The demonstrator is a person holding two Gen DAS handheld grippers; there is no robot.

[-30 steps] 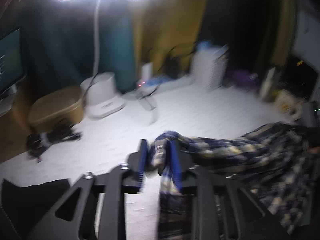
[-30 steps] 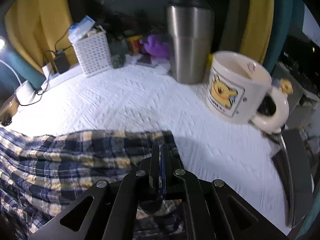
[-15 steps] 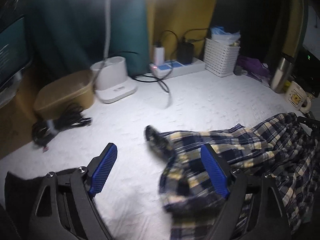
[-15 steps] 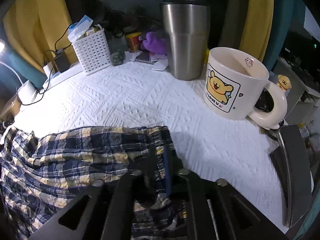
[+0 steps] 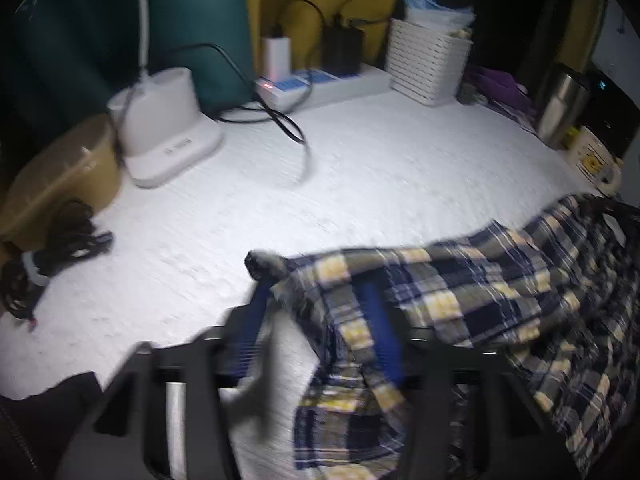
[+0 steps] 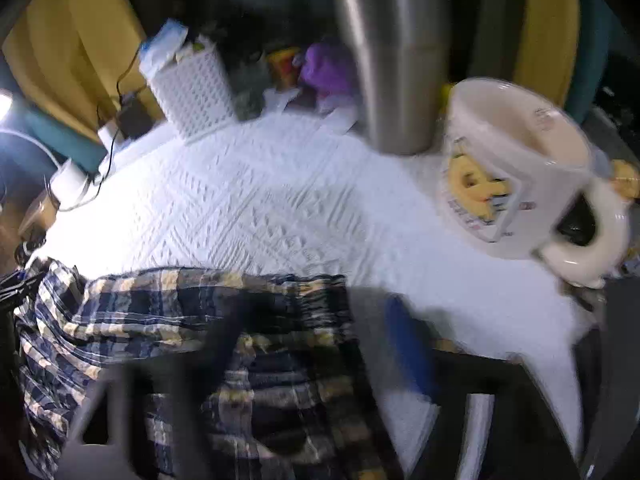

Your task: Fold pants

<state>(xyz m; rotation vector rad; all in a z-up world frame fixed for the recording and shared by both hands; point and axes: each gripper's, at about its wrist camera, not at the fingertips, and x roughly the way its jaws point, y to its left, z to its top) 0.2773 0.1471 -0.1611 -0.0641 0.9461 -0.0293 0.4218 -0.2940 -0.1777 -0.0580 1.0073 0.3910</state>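
Note:
Blue, yellow and white plaid pants [image 5: 480, 280] lie bunched on the white textured table cover [image 5: 360, 180], from the middle to the right. My left gripper [image 5: 316, 308] is low over their left end. Its blue pads are closing, with a bunch of plaid cloth filling the gap between them. In the right wrist view the pants [image 6: 160, 308] spread to the left. My right gripper [image 6: 316, 320] straddles their waistband corner and its jaws are closing. A gap still shows between the cloth edge and the right blue pad [image 6: 404, 340]. Both grippers are blurred.
A cream cartoon mug [image 6: 512, 184] and a steel tumbler [image 6: 396, 60] stand close beyond the right gripper. A white basket [image 5: 428, 64], a power strip [image 5: 320, 84] with cables and a white lamp base [image 5: 168, 136] line the back. A brown box [image 5: 60, 172] and a black cable bundle [image 5: 60, 248] sit at the left.
The left gripper let go of the cloth, opened wide, came down and has closed again on the pants' left end. The right gripper opened from its shut grip on the waistband and is narrowing again.

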